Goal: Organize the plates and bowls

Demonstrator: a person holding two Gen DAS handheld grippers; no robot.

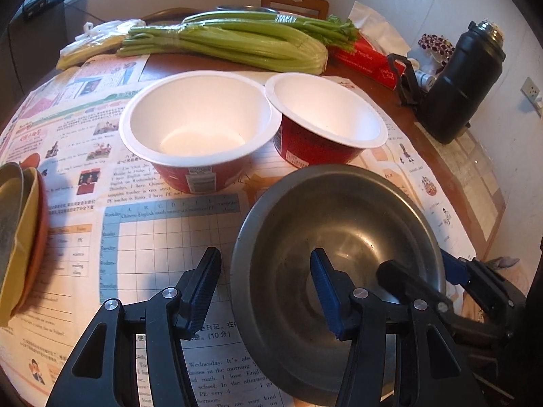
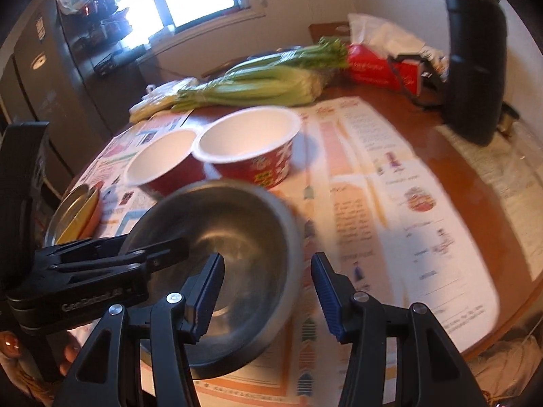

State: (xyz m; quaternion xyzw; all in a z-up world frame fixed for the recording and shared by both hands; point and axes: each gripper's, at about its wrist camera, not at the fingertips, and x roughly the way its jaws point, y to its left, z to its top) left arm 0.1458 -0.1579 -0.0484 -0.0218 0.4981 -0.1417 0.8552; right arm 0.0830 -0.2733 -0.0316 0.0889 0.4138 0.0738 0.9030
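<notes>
1. The steel bowl (image 1: 339,237) sits on the newspaper (image 1: 163,237) close in front of you. One paper bowl (image 1: 200,118) stands just beyond it at 11 o'clock and a second paper bowl (image 1: 325,112) at 12 o'clock. The stack of plates (image 1: 20,237) is well off at 9 o'clock.
2. Your left gripper (image 1: 266,290) stands roughly half open and holds nothing. It straddles the steel bowl's rim at 9 o'clock, one finger inside and one outside. If you close unevenly, the thin, slick rim will probably skid out of the pads.
3. Your right gripper (image 2: 268,291) also gapes with nothing clamped, across the rim at 3 o'clock. That view is smeared, so I cannot say whether its inner pad touches the wall.
4. If one side bites before the other, the steel bowl likely tips or slides forward. Those two light cups would be knocked over.
5. Press down while closing and the newspaper may drag, carrying everything on it askew.
</notes>
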